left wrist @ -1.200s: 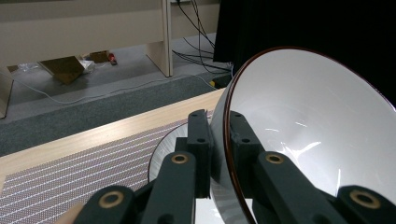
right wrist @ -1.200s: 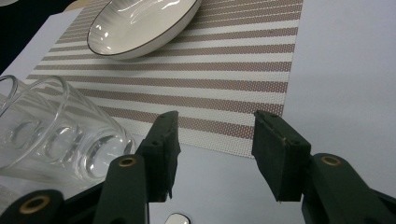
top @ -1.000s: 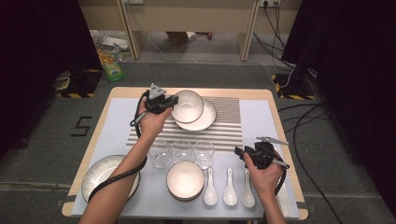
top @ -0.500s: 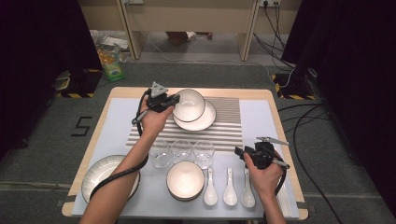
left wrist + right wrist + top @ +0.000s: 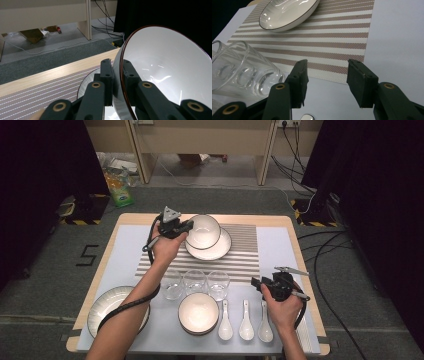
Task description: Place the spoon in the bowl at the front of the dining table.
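The left gripper [image 5: 187, 226] pinches the rim of a white bowl [image 5: 204, 231], holding it tilted just above the plate [image 5: 218, 249] on the striped mat [image 5: 250, 260]. Nearer the spoons [image 5: 245, 321], the right gripper [image 5: 325, 80] stands wide and empty.

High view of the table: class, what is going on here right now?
A person is laying a table with two handheld grippers. The left gripper is clamped on the rim of a white dark-rimmed bowl, held tilted over a white plate on the striped placemat. The right gripper waits open near three clear glasses and three white spoons.
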